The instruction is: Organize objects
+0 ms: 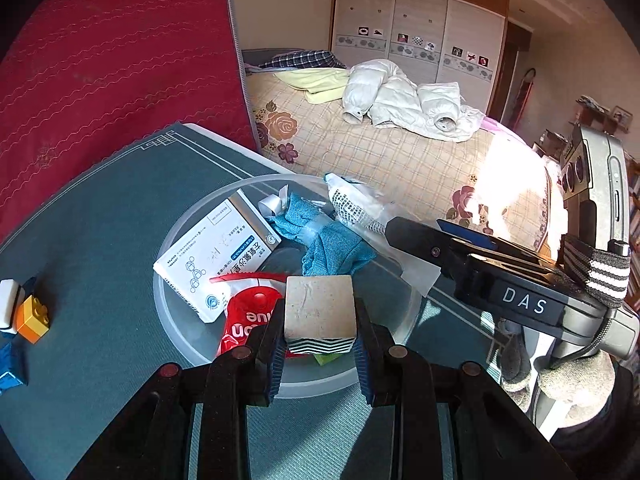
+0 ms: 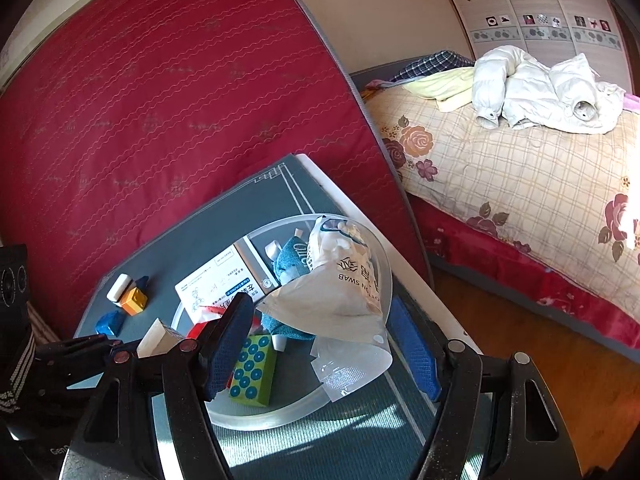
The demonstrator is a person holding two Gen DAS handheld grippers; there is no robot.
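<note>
At the far left of the left wrist view, three small pieces are still lying loose on the teal mat (image 1: 100, 216): a white eraser-like block (image 1: 9, 304), an orange toy brick (image 1: 33, 318) and a blue piece (image 1: 10, 364), all well apart from the clear round bin (image 1: 172, 236) in the middle of the frame. Inside that bin a white medicine box (image 1: 216, 256), a red packet (image 1: 248, 320) and a bundle of teal cloth (image 1: 320, 236) are already sitting (a green block with blue dots (image 2: 254, 372) is showing only in the right wrist view, at lower centre). Over the bin's near rim, at bottom centre, the left gripper (image 1: 320, 344) is clamping a pale wooden cube (image 1: 320, 306) with a black-and-white zigzag face between its pads. Toward the right, the right gripper (image 2: 324, 344) is standing with its jaws apart, and a cotton swab bag (image 2: 344, 280) is draping between them over the bin's right edge; whether the pads are pressing on it cannot be told. Judging by this layout, the sorting is looking well past halfway: the cube is seemingly about to be dropped in, the bag is only half inside, and the three pieces at left are waiting to be collected.
</note>
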